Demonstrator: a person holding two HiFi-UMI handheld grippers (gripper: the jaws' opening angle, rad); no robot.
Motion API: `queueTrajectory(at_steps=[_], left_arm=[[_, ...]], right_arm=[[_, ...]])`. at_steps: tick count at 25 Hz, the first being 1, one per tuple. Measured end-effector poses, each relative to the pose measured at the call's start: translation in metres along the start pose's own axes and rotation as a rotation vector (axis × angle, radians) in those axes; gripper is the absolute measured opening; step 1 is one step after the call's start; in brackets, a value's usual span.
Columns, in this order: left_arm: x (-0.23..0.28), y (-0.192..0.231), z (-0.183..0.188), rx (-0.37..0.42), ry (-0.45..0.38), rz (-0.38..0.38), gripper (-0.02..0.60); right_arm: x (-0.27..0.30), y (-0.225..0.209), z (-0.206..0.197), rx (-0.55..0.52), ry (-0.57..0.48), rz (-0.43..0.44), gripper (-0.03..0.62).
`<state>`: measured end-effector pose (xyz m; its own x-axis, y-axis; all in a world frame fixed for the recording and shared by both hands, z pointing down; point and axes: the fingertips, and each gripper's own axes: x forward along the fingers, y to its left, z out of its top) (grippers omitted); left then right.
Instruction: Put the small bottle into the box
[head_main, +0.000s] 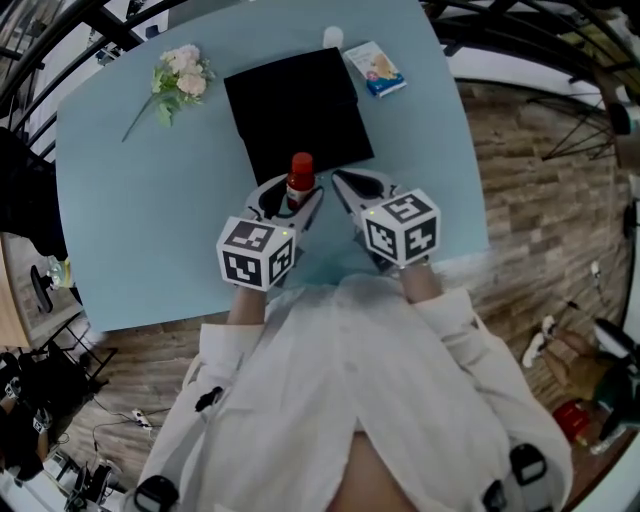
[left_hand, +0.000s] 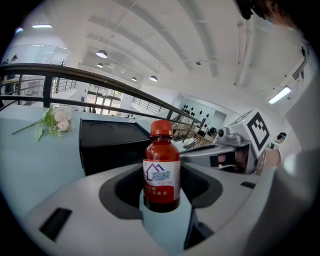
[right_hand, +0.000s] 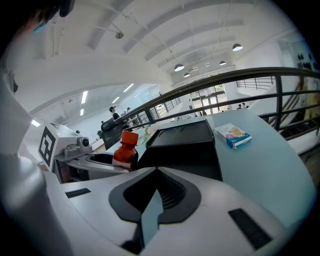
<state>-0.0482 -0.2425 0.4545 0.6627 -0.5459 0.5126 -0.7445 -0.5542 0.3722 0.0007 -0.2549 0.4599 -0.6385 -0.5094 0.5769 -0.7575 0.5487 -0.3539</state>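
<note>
Jaws of the left gripper (left_hand: 161, 196) are clamped on the lower body of the small bottle (left_hand: 162, 167), one jaw on each side. The bottle stands upright between them, its red cap and white-and-red label clear above the jaw tops. Whether its base rests on the table (head_main: 130, 220) or hangs just above it cannot be told.

The right gripper (right_hand: 156, 172) has its jaws pressed together at the tips. Nothing is between them, and only a thin sliver of table shows through the slot behind the tips.

Both grippers sit side by side over the near part of the table and point far, toward the box (head_main: 298, 110). The right one is just beside the left and close to the bottle without touching it. The person's forearms, in white sleeves, reach in from the near edge, and each marker cube sits at the near end of its gripper.

The black box lies just beyond the jaw tips, with its near edge close behind the bottle. In the head view the bottle's cap overlaps that edge. The box's top shows as a flat dark face with a raised rim.

Bare table lies left of the box as far as a spray of flowers (head_main: 180, 78) at the far left. A small carton (head_main: 376, 68) lies near the box's far right corner, and right of the box a narrower strip of bare table runs to the table's right edge.
</note>
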Motion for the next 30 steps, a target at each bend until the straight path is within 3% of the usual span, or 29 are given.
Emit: queueTrajectory(at_steps=[12,30], left_arm=[[0.001,0.025,0.015,0.034,0.025,0.060,0.221],[0.024,0.054,0.033,0.331,0.168,0.060,0.221]], right_arm=[[0.015,-0.006,0.005,-0.017,0.045,0.042,0.002],[0.032,-0.008,0.003,0.006,0.077,0.070,0.002]])
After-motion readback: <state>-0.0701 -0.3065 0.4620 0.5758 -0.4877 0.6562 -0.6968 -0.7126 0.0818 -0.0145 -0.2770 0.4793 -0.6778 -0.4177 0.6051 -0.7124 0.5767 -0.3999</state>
